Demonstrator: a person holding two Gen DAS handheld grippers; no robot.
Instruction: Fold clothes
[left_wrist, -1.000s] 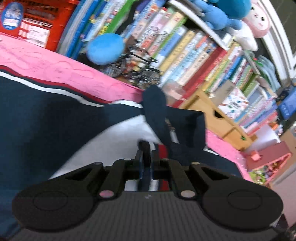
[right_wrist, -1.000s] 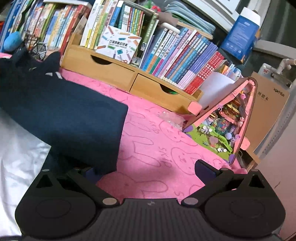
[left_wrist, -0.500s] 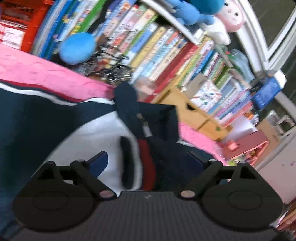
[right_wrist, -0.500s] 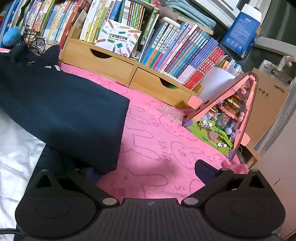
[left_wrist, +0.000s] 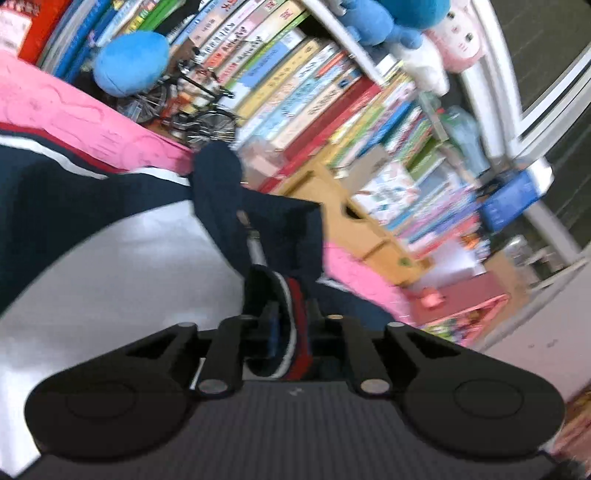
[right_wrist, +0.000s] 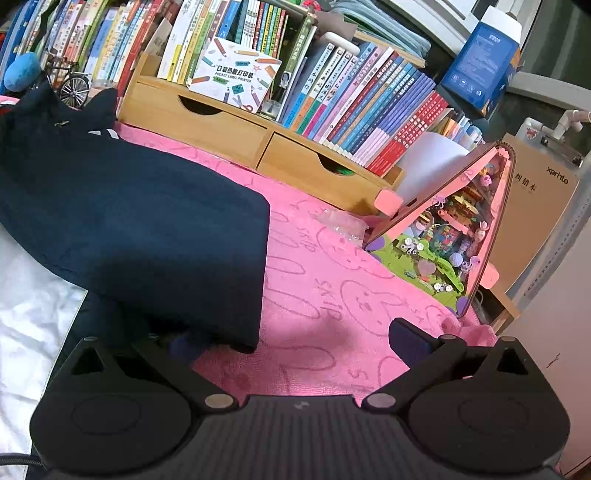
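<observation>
A navy and white jacket (left_wrist: 110, 236) with red and white trim lies on a pink towel (right_wrist: 332, 280). In the left wrist view my left gripper (left_wrist: 290, 325) is shut on the jacket's striped navy, white and red cuff (left_wrist: 291, 306). In the right wrist view a navy sleeve (right_wrist: 140, 229) lies folded across the jacket, its end just past my left fingertip (right_wrist: 184, 345). My right gripper (right_wrist: 291, 339) is open and empty above the towel, beside the sleeve end.
A wooden drawer organiser (right_wrist: 236, 133) with rows of books stands at the back. A pink triangular toy house (right_wrist: 454, 225) sits at the right. A blue plush ball (left_wrist: 129, 62) and a small model bicycle (left_wrist: 199, 110) stand beyond the jacket.
My left gripper was shut on cloth, opened half a second ago, and is now shut on the striped cuff. The right gripper has stayed open and barely moved.
</observation>
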